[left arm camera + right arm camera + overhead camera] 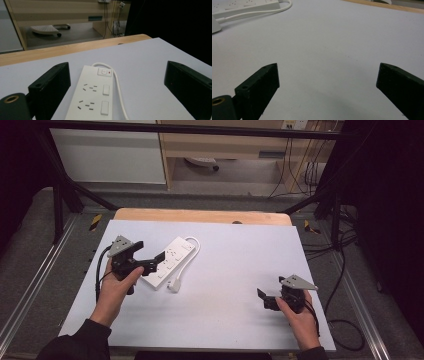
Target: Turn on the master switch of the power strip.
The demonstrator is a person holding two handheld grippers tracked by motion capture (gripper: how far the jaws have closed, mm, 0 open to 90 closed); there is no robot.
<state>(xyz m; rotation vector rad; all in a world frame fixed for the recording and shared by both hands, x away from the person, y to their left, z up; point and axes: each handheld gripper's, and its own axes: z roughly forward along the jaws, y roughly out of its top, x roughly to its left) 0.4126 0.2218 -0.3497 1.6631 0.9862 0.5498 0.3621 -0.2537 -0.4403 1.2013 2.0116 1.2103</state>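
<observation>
Strip: white plastic multi-socket power strip [169, 262] lies flat on the pale grey table sheet [225, 270], left of centre, its white cord [186, 260] looping beside it. Left gripper [159, 260] hovers at the strip's near end, jaws wide, straddling it. Right gripper [261, 296] sits well apart at the right, jaws wide, holding nothing.

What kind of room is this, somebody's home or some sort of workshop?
Most likely a lab or test bench, not a home: a black metal frame surrounds the table, loose cables trail over the floor, and a person holds a left gripper by a power strip.
</observation>
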